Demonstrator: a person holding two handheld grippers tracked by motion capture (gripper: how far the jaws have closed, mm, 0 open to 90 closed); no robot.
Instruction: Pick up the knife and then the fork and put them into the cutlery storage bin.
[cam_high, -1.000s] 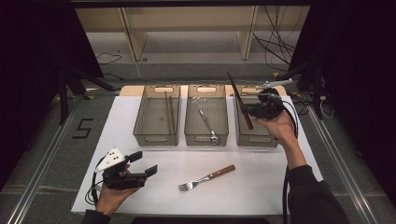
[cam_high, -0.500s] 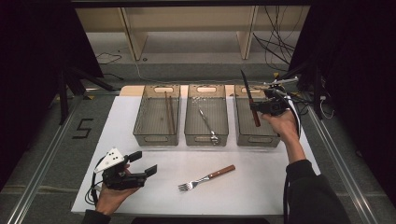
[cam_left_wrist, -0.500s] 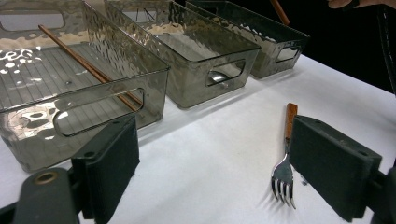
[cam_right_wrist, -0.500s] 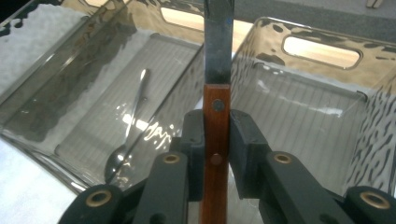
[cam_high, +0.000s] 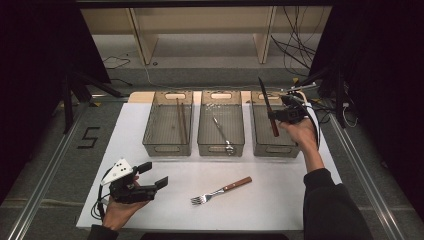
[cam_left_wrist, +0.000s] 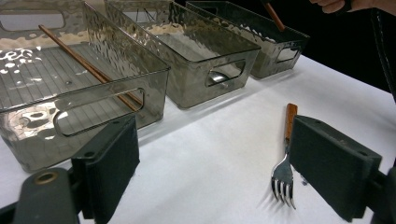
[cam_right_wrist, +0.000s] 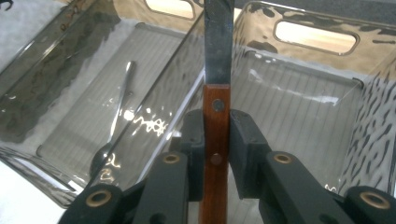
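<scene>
The right claw (cam_high: 281, 116) grips a wooden-handled knife (cam_high: 268, 106) by its handle, blade up, above the bin (cam_high: 272, 145) nearest the worktop's right edge; the left claw (cam_high: 154, 176) rests open; released tilted, the knife could catch the rim.

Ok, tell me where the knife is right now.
In the high view the knife is at the right, gripped by its wooden handle in the right tongs, blade up over the rightmost bin, beside the bin holding a spoon.
</scene>
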